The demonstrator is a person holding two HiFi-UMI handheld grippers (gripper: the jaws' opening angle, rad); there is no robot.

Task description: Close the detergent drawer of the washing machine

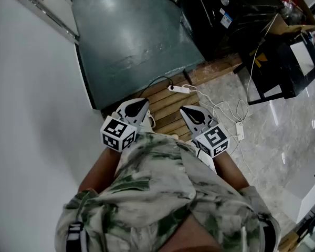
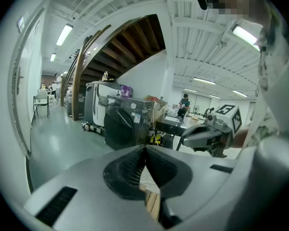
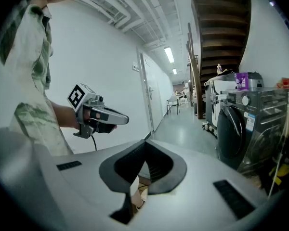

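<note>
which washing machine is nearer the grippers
The dark grey washing machine with the round door. The white machine stands farther back, by the wooden stairs.

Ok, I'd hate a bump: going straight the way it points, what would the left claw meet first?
The shut left claw tilts downward, so probably the wooden slats or the green floor beyond them, before the dark washing machine it faces. Depth is unclear.

White wall (image 1: pixel 31 88), grey-green floor (image 1: pixel 131 30), wooden staircase (image 2: pixel 130 47)
</note>
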